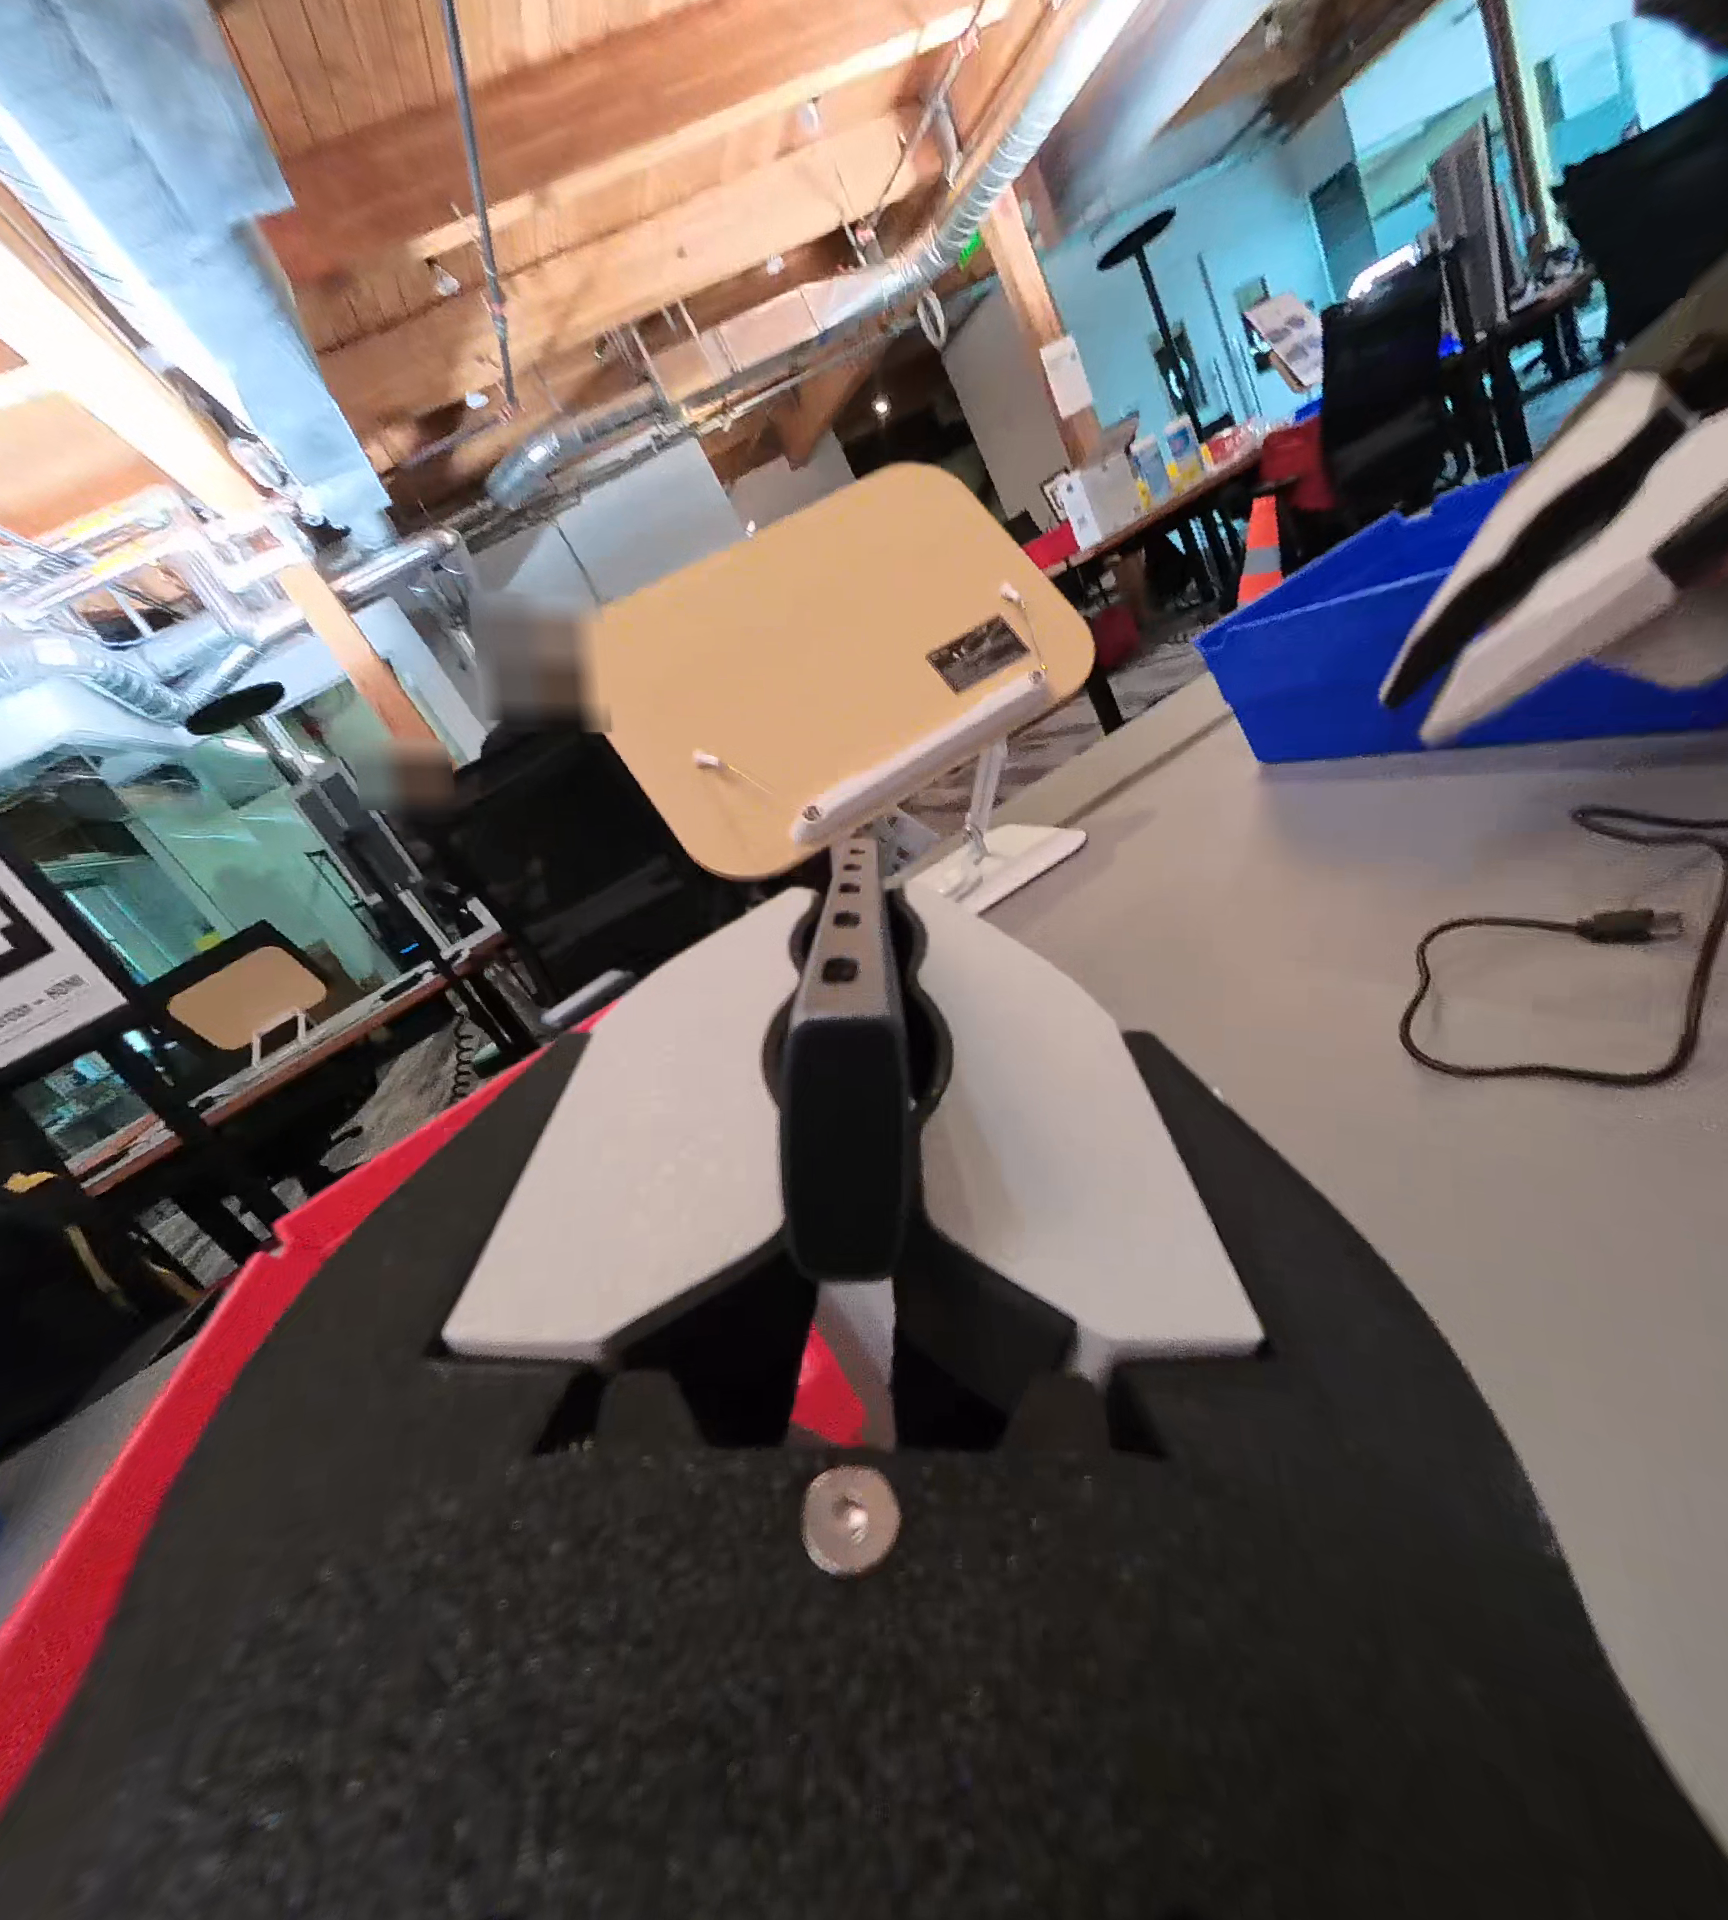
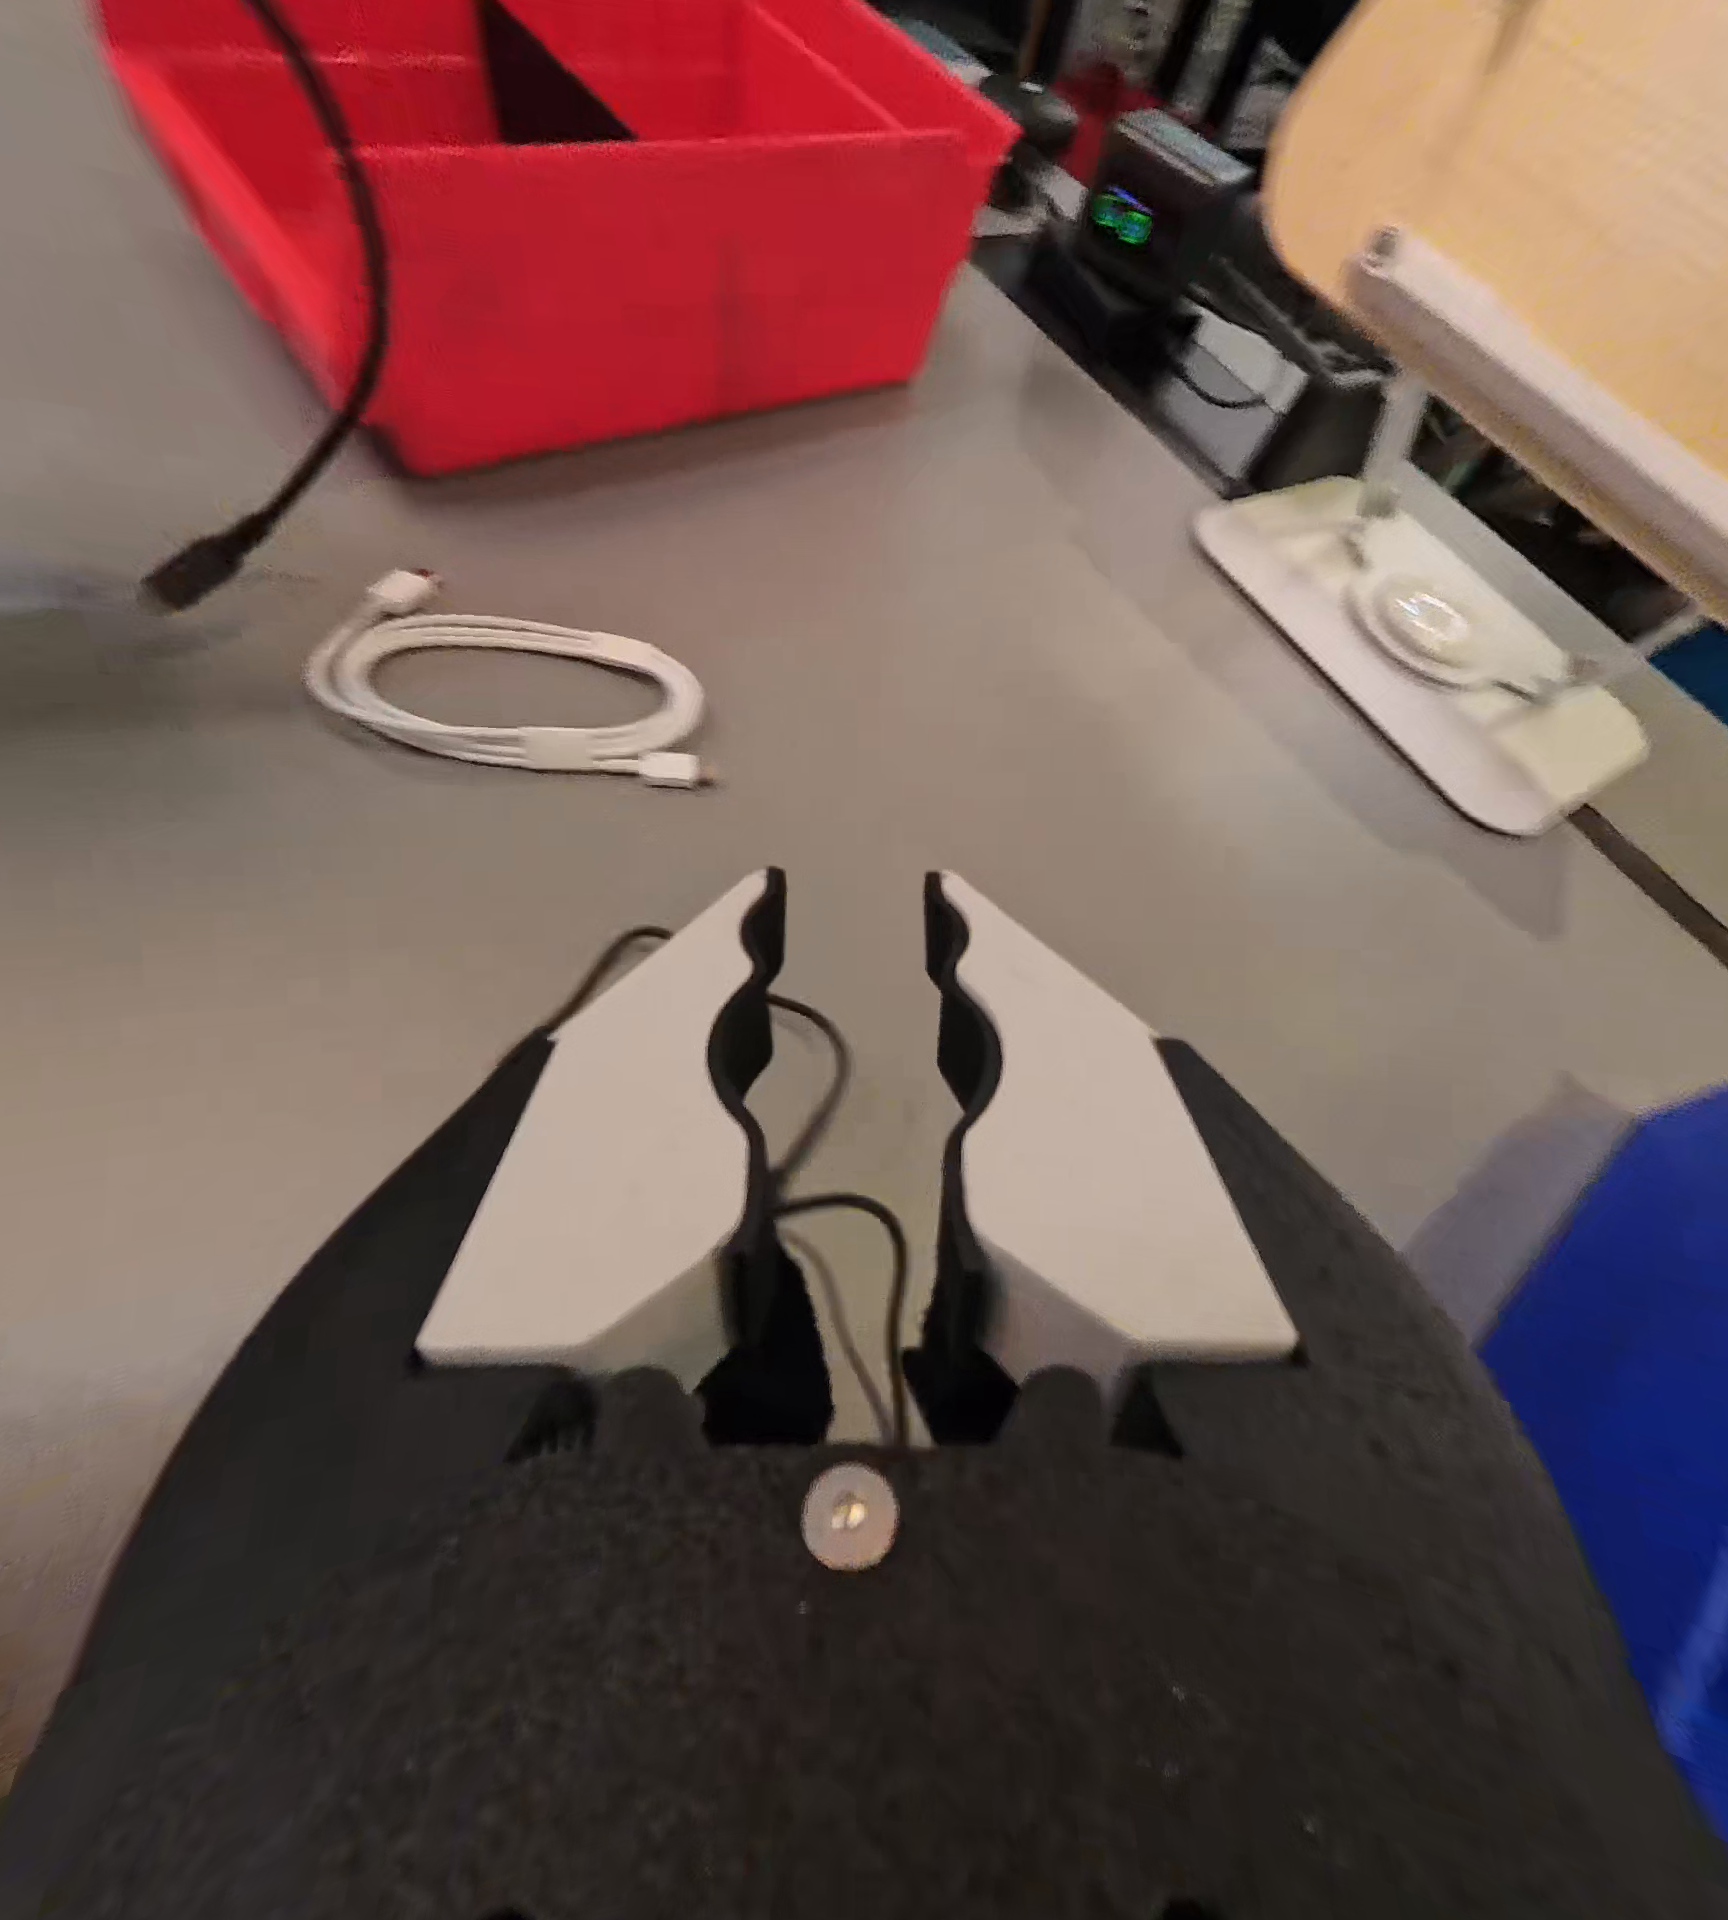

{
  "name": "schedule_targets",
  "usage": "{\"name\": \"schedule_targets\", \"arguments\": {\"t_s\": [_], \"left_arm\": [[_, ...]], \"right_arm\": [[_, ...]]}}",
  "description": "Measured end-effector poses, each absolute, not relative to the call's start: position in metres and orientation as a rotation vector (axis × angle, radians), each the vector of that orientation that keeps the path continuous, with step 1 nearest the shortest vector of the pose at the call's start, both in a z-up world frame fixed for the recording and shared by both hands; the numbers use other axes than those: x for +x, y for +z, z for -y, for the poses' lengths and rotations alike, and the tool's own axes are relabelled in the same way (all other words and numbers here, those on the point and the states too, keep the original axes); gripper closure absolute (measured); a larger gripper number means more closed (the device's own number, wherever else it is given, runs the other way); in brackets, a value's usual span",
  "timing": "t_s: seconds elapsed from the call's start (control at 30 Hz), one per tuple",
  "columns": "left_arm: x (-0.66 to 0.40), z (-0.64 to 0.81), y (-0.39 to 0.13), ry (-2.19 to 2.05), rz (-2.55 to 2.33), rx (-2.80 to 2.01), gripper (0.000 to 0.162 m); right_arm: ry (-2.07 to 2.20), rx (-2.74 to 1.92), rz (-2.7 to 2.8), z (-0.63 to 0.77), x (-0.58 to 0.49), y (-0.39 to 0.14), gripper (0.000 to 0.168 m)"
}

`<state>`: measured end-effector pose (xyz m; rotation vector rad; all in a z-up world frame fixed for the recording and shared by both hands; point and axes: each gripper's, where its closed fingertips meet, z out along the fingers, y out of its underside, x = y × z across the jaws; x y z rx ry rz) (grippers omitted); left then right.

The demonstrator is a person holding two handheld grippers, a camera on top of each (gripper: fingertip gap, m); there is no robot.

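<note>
Left wrist view: the left gripper [image 1: 844,935] is clamped on a slim grey device with a row of ports along its edge [image 1: 844,1023], held edge-up between the two white fingers [image 1: 631,1122]. The device is lifted off the grey table [image 1: 1359,1091] and pointed upward toward the room. A red bin [image 1: 91,1455] lies directly under and to the left of the gripper body. Beyond the device stands a tan board on a white stand [image 1: 839,665]. On the table to the right lies a loose black cable [image 1: 1566,956] with a plug at its free end. The right gripper [image 1: 1411,696] shows at the upper right, in front of a blue bin [image 1: 1338,644].

Right wrist view: the right gripper [image 2: 855,883] has its jaws apart with a clear gap between the black wavy pads [image 2: 751,1029]; nothing is between them. It hangs above the grey table [image 2: 943,675]. A thin black cable [image 2: 839,1226] lies on the table beneath the fingers, seen through the gap. Ahead and to the left lies a coiled white cable [image 2: 507,696], flat on the table. Past it a second black cable with a plug on its end [image 2: 205,566] hangs down in the air near the front of the red bin [image 2: 652,291]; its upper end runs out of frame. The tan board on its white stand [image 2: 1462,665] is at the right, near the table edge. The blue bin [image 2: 1670,1403] is at the lower right, just beside the gripper.
</note>
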<state>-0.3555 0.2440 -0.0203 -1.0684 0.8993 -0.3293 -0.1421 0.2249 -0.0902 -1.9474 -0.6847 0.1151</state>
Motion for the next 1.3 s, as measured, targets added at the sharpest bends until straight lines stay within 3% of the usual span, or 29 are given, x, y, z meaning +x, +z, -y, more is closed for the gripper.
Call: {"name": "schedule_targets", "arguments": {"t_s": [0.2, 0.4, 0.57, 0.7, 0.97, 1.3], "left_arm": [[-0.346, -0.235, -0.032, -0.393, -0.95, -1.084, 0.151], [-0.326, -0.215, -0.041, -0.433, -1.072, -1.05, 0.151], [-0.309, -0.205, -0.044, -0.472, -1.124, -1.028, 0.151], [-0.298, -0.202, -0.046, -0.503, -1.149, -1.026, 0.152], [-0.298, -0.197, -0.048, -0.511, -1.184, -1.015, 0.151], [-0.307, -0.188, -0.046, -0.505, -1.209, -1.002, 0.151]], "right_arm": [[0.183, -2.019, 0.536, -0.202, -0.095, -0.069, 0.139], [0.207, -2.132, 0.529, -0.164, -0.091, -0.125, 0.139], [0.272, -2.096, 0.572, -0.194, -0.109, -0.105, 0.144], [0.4, -2.404, 0.938, -0.203, -0.137, -0.141, 0.137], [0.179, -3.094, 1.306, -0.197, -0.116, -0.193, 0.137], [0.113, -3.19, 1.275, -0.209, -0.127, -0.191, 0.146]]}}
